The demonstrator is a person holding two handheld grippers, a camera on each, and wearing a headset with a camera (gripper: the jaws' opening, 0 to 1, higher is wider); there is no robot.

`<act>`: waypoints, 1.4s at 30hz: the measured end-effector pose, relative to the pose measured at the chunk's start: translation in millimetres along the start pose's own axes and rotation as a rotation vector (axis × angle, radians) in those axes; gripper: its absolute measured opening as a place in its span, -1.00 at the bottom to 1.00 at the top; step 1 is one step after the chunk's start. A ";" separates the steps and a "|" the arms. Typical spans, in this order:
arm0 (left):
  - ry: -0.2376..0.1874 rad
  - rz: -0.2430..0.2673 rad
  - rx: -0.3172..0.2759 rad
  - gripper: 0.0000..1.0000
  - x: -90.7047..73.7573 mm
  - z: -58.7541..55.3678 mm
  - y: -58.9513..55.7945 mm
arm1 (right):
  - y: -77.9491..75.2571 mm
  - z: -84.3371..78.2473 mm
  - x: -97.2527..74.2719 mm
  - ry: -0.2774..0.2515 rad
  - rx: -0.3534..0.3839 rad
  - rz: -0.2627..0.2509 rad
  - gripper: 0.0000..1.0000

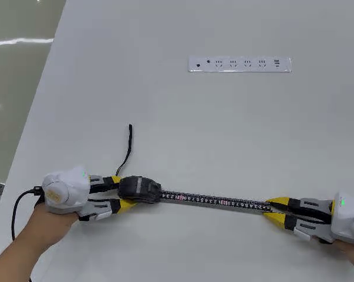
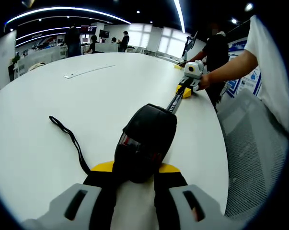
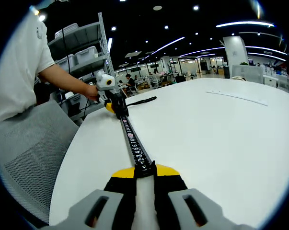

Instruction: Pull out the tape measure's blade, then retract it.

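On the white bench (image 1: 165, 117), near its front edge: tape measure case (image 1: 139, 189) is clamped between the yellow-tipped jaws of the left tool (image 1: 122, 192). Blade (image 1: 215, 201) is out, running straight from the case to the right tool (image 1: 273, 210), which is pinched closed on the blade's end. Can't tell if the blade touches the bench or sits just above it. Numbers face up. Both tools are low, roughly in line, well apart. Black strap (image 1: 127, 147) runs out from beside the case, away from the person, lying loose on the bench. Power strip (image 1: 239, 64) lies further back, well apart from the rest.
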State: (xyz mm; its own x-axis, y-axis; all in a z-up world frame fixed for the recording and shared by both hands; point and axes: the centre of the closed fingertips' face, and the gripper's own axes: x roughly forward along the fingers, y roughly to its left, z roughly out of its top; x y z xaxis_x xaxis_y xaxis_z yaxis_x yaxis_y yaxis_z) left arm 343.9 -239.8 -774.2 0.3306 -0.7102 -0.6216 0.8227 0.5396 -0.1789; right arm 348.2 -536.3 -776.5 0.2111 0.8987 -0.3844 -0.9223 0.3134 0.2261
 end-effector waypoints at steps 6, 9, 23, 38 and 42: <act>0.009 0.001 0.011 -0.47 0.5 -0.5 0.7 | -0.4 0.7 0.0 0.005 -0.001 -0.003 -0.75; 0.011 0.001 0.014 -0.46 0.6 -1.0 1.0 | 0.8 1.9 0.4 0.013 -0.015 -0.001 -0.75; 0.031 0.008 -0.031 -0.36 2.6 0.6 -1.7 | 1.6 4.6 6.5 0.026 0.002 -0.005 -0.63; 0.043 0.043 -0.042 -0.06 0.1 0.3 2.5 | 4.4 9.5 8.7 0.016 0.031 -0.028 -0.36; 0.036 0.048 -0.045 0.00 0.4 2.3 2.6 | 4.8 8.8 9.1 0.017 0.037 -0.038 -0.31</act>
State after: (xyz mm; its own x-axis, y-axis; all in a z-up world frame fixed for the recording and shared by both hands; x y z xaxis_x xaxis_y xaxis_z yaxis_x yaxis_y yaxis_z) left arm 347.3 -239.7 -773.2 0.3518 -0.6663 -0.6575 0.7841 0.5934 -0.1818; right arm 348.5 -523.9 -771.1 0.2404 0.8807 -0.4082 -0.9009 0.3589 0.2439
